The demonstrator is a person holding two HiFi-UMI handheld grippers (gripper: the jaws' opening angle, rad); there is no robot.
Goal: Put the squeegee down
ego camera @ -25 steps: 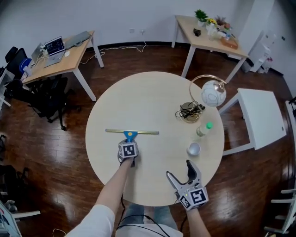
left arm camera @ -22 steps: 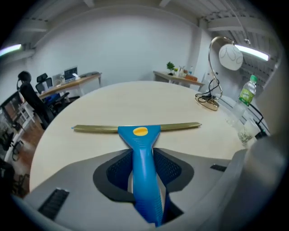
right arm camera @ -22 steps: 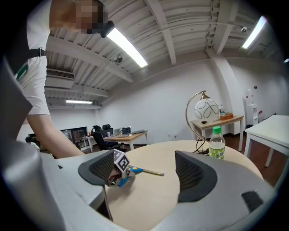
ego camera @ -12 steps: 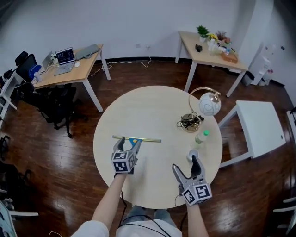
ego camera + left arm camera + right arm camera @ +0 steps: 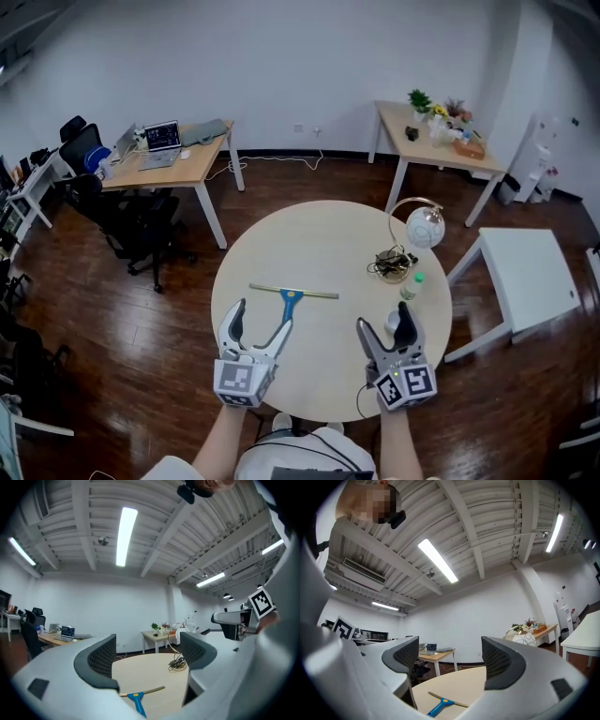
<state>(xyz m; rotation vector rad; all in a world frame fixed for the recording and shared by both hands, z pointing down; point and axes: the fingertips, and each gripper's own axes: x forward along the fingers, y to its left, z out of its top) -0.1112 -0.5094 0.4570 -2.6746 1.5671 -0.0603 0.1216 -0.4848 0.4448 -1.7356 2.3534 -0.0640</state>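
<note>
The squeegee (image 5: 292, 298), a thin metal blade with a blue handle, lies flat on the round wooden table (image 5: 328, 244); it also shows low in the left gripper view (image 5: 138, 697) and the right gripper view (image 5: 442, 704). My left gripper (image 5: 257, 325) hangs above the table's near edge, lifted clear of the squeegee, jaws opening wide with nothing between them. My right gripper (image 5: 385, 329) is raised at the near right, open and empty. Both point about level across the table.
On the table's right side stand a globe lamp (image 5: 422, 225) with tangled cables (image 5: 394, 263), a green-capped bottle (image 5: 410, 286) and a small cup (image 5: 392, 322). A desk with a laptop (image 5: 169, 155) stands far left, a plant desk (image 5: 441, 136) far right, a white table (image 5: 525, 272) right.
My left gripper let go of the squeegee's handle, opened, and rose back toward me. The right gripper also rose. The squeegee stays flat on the table.
</note>
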